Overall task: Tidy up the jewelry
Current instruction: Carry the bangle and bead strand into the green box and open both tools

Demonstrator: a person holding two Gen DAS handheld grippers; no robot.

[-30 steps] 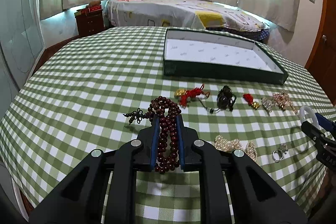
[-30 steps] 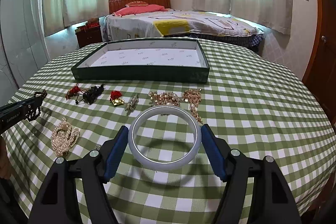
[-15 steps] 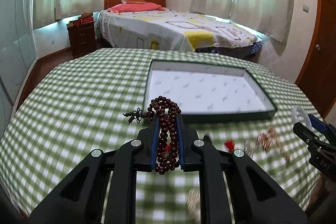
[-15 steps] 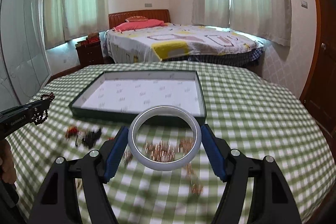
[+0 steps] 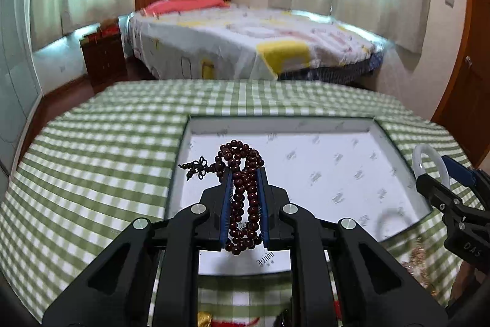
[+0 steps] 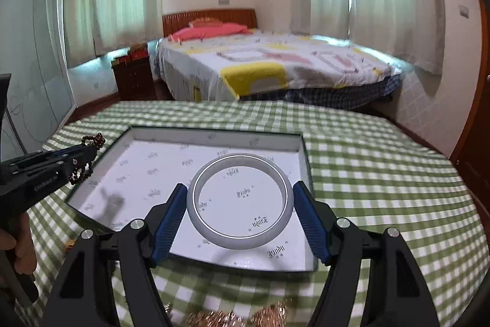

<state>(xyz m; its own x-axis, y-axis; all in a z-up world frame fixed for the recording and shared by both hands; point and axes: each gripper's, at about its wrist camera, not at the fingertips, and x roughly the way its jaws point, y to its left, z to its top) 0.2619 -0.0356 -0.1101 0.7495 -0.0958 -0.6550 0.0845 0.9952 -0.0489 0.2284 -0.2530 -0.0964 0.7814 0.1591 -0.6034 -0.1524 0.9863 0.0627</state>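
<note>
The left gripper (image 5: 244, 189) has its jaws clamped on a string of dark red beads (image 5: 242, 173), which bunches above the blue pads and hangs in a loop below them; a small black knot sticks out to the left. The beads hang over the near left part of the tray (image 5: 395, 143), a shallow dark-rimmed box lined with white printed paper, which sits on the bench (image 5: 92, 149) under a green checked cloth.

The right gripper (image 6: 240, 204) grips a pale bangle (image 6: 196, 189) across its width, the blue pads pressing on its two sides. The bangle lies nearly flat above the near right part of the tray, clear of the lining, where its shadow falls.

Gold chains (image 6: 269, 314) lie blurred on the cloth at the near edge, in front of the tray. A hand (image 6: 18, 247) holds the left gripper's handle. Behind the bench stands a bed (image 6: 275, 63).
</note>
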